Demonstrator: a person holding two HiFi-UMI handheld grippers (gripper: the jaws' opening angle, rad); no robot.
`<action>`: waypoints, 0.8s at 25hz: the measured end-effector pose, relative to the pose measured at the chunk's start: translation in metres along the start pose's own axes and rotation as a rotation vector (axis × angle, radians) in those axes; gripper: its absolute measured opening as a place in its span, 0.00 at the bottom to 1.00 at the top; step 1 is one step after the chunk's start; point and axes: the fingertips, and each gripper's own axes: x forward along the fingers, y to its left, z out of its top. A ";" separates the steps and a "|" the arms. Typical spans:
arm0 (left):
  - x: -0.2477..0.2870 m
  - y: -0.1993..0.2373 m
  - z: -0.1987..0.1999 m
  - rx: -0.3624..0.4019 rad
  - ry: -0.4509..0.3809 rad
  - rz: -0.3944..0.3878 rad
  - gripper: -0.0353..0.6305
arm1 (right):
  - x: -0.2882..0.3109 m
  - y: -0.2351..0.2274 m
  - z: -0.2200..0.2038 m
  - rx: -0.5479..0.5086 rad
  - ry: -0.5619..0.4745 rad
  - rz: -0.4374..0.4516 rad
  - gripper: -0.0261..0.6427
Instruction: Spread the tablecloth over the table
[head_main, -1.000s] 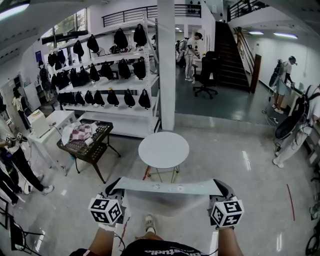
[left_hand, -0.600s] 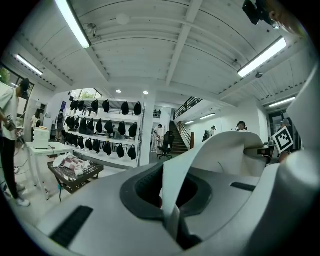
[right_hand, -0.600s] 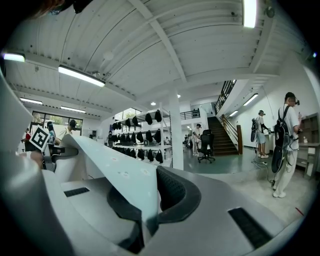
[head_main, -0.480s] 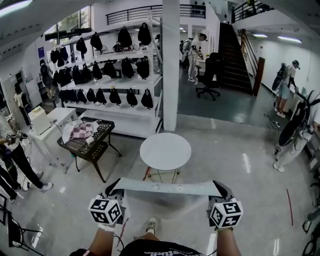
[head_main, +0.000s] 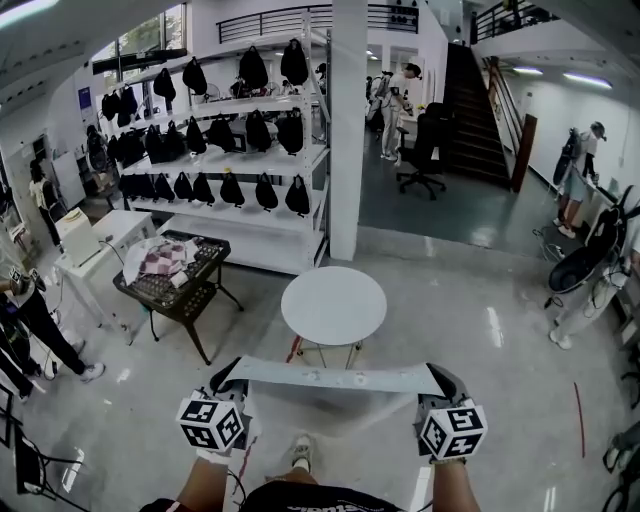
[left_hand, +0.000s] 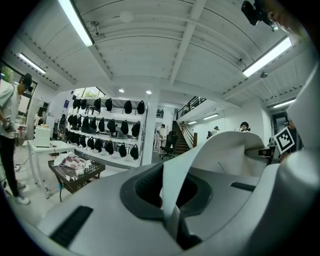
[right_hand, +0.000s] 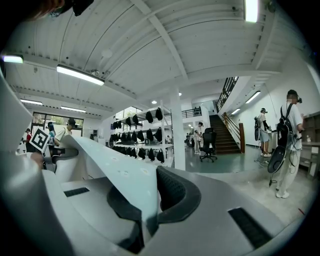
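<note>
A pale grey tablecloth (head_main: 335, 377) hangs stretched level between my two grippers, in front of the person's legs. My left gripper (head_main: 232, 381) is shut on its left corner, my right gripper (head_main: 441, 380) on its right corner. In the left gripper view the tablecloth (left_hand: 210, 155) runs out from the closed jaws to the right. The right gripper view shows the tablecloth (right_hand: 115, 170) clamped between the jaws and leading off left. The round white table (head_main: 333, 304) stands on the floor just beyond the cloth, bare on top.
A black mesh cart (head_main: 172, 285) with folded cloths stands left of the table. Behind it are white shelves with black bags (head_main: 235, 150) and a white pillar (head_main: 348, 130). People stand at the far left and right; an office chair (head_main: 418, 160) is far back.
The round table and pillar sit slightly farther right and a little lower in the head view; both grippers keep the stretched cloth at the same spot in the picture.
</note>
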 end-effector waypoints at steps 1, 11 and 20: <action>0.003 0.002 0.000 0.000 0.000 0.001 0.08 | 0.004 -0.001 0.001 -0.001 0.002 0.000 0.08; 0.047 0.030 0.012 -0.014 -0.006 0.002 0.08 | 0.055 -0.002 0.012 -0.016 0.020 0.009 0.09; 0.086 0.043 0.026 -0.017 -0.019 -0.009 0.08 | 0.091 -0.013 0.028 -0.026 0.012 0.003 0.09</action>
